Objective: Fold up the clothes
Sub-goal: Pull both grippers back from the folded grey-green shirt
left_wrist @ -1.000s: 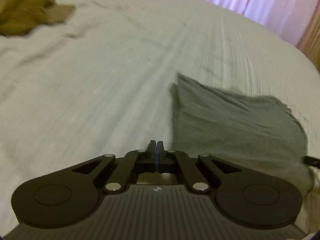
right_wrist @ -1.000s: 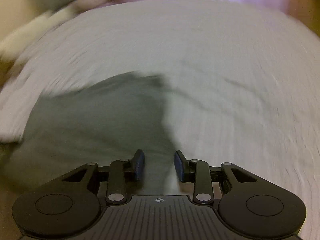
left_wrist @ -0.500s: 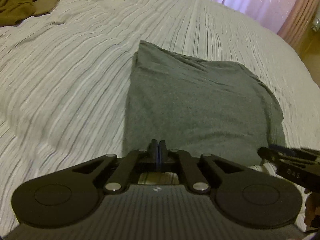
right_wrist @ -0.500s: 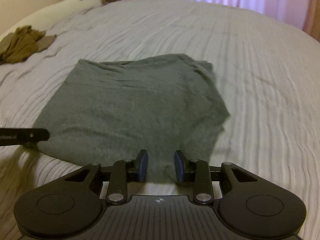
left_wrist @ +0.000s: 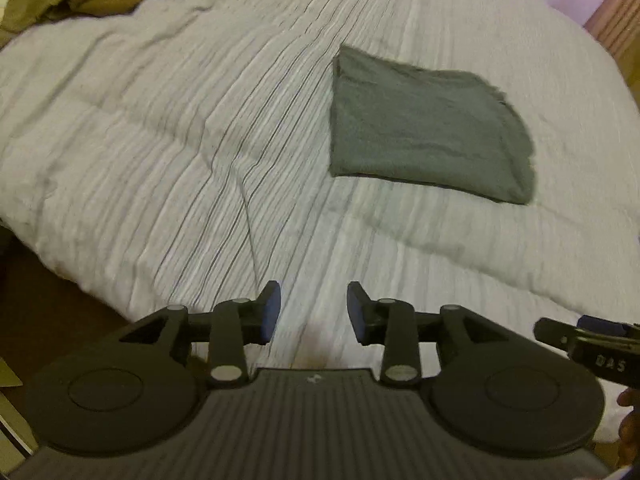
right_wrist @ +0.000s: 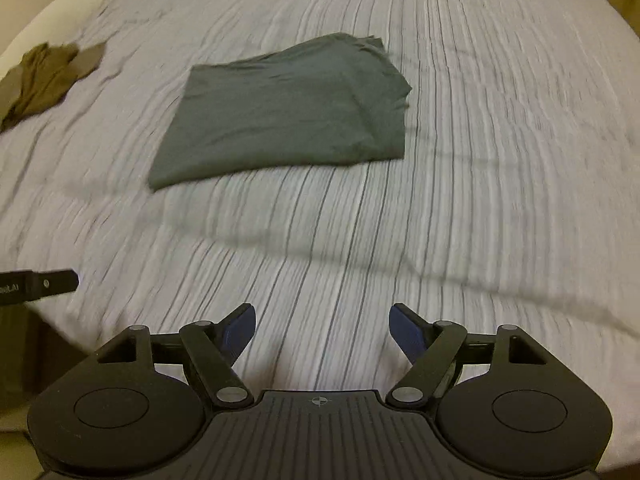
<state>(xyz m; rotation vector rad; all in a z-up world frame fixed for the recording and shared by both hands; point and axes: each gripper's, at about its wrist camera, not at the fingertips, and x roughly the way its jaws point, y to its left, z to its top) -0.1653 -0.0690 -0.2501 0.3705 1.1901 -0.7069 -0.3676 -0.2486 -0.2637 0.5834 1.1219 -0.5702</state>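
**Both grippers released, garment folded on bed**

The left gripper [left_wrist: 313, 312] and right gripper [right_wrist: 322, 330] are both opening, jaws apart with nothing between them, only striped bedspread [right_wrist: 480, 160] below. The folded grey garment [left_wrist: 424, 128] lies flat on the bed, well ahead of both tools. Half a second earlier both grippers sat at its near edge; now it lies farther off
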